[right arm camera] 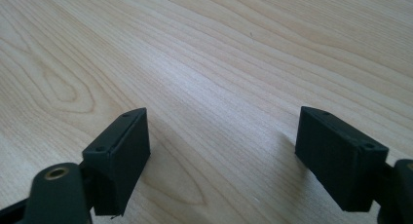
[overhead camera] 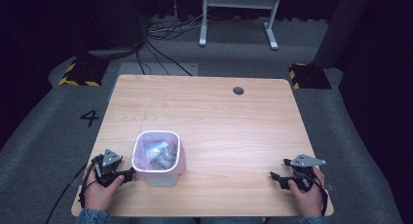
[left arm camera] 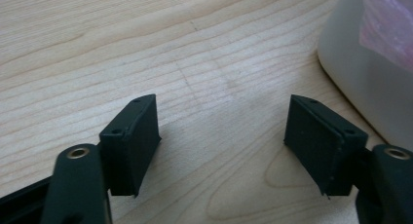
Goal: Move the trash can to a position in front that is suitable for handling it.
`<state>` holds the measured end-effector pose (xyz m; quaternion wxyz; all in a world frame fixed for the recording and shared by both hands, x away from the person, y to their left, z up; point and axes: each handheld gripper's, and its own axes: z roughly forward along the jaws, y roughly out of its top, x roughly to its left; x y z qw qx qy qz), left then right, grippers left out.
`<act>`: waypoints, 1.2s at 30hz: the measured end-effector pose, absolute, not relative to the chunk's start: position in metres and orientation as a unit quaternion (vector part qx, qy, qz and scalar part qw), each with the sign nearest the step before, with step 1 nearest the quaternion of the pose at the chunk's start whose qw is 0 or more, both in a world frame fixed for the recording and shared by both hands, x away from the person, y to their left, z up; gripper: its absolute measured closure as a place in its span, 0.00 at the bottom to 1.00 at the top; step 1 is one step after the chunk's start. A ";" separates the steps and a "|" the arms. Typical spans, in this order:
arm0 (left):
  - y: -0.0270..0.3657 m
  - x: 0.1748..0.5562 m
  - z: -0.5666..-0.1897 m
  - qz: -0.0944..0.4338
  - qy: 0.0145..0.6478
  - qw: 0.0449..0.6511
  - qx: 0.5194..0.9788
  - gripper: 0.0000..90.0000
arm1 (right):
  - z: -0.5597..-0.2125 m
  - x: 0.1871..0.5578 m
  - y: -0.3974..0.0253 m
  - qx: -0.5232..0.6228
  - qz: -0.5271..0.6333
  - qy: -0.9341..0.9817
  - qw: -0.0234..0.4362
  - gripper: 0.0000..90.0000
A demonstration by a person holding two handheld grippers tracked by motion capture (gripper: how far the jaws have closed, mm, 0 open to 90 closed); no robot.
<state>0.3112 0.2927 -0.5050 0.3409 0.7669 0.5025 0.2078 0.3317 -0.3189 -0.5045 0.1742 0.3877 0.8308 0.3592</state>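
Note:
A small white bin (overhead camera: 157,158) lined with a pink bag stands on the wooden table (overhead camera: 219,121) near its front left; grey crumpled stuff lies inside. My left gripper (overhead camera: 130,174) rests on the table just left of the bin, held by a hand. Its jaws are wide apart with bare wood between them (left arm camera: 221,131), and the bin's white wall (left arm camera: 363,73) rises at the right. My right gripper (overhead camera: 273,177) sits at the table's front right, far from the bin. It is open over bare wood (right arm camera: 221,146).
A round cable hole (overhead camera: 238,90) lies in the table's back right. Beyond the table are cables on grey floor, a white frame's legs (overhead camera: 238,19), and two black-and-yellow blocks (overhead camera: 83,72) at the corners. The floor bears a "4" (overhead camera: 89,118).

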 end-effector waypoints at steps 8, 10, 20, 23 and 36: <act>0.299 0.310 -0.493 0.222 0.514 0.355 0.749 0.35 | -0.504 0.332 -0.319 0.387 0.359 0.831 0.175 0.23; 0.300 0.308 -0.487 0.236 0.516 0.357 0.742 0.35 | -0.504 0.332 -0.319 0.387 0.359 0.831 0.174 0.23; 0.308 0.295 -0.448 0.273 0.504 0.380 0.726 0.32 | -0.504 0.331 -0.319 0.387 0.359 0.831 0.175 0.23; 0.307 0.294 -0.441 0.279 0.501 0.392 0.719 0.31 | -0.504 0.331 -0.318 0.388 0.359 0.831 0.175 0.23; 0.277 0.305 -0.454 0.239 0.473 0.396 0.750 0.31 | -0.504 0.331 -0.318 0.389 0.359 0.830 0.175 0.23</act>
